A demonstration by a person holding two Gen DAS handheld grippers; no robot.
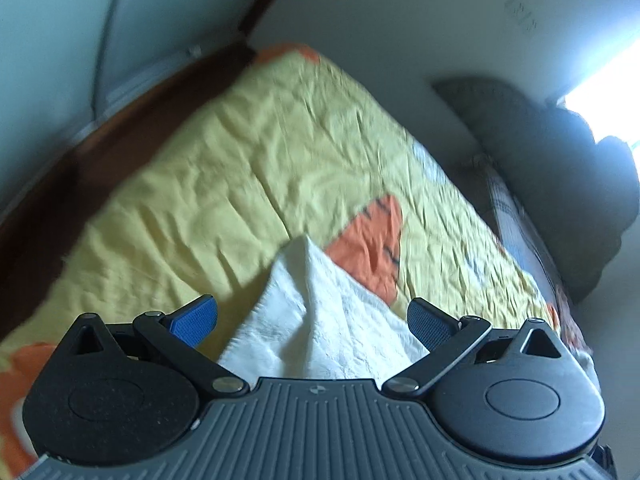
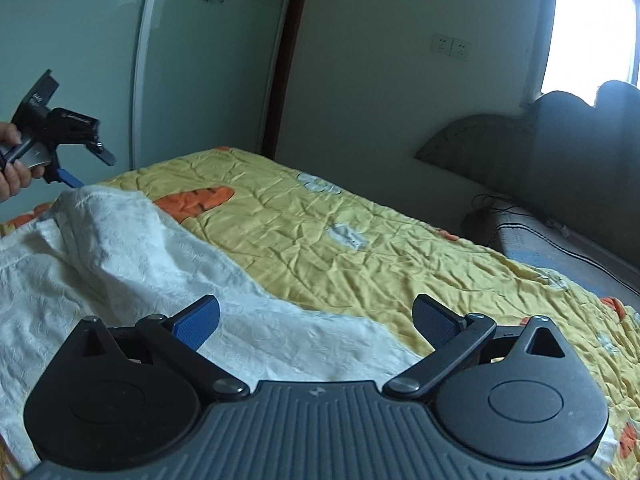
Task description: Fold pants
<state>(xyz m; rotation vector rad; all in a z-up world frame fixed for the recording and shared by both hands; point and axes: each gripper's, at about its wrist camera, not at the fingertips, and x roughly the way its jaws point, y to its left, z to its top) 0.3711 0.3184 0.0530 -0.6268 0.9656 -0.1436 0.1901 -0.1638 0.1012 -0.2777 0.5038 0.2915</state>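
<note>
On the yellow quilt (image 2: 360, 240), the white pants (image 2: 132, 256) lie spread toward its near left part. One cloth edge runs diagonally across the quilt from a raised fold to the right gripper (image 2: 316, 320). Right gripper: blue pads wide apart, nothing between them, hovering over that edge. Left gripper (image 1: 312, 320): fingers also spread wide, a peaked corner of the pants between them but untouched on either side. From the right wrist view, the left gripper sits above the far fold of the pants, held by a hand (image 2: 14, 160). Beyond the pants, the quilt is wrinkled and bare out to its far edge, wall side. A dark headboard (image 2: 560, 148) stands past the quilt's right edge.
</note>
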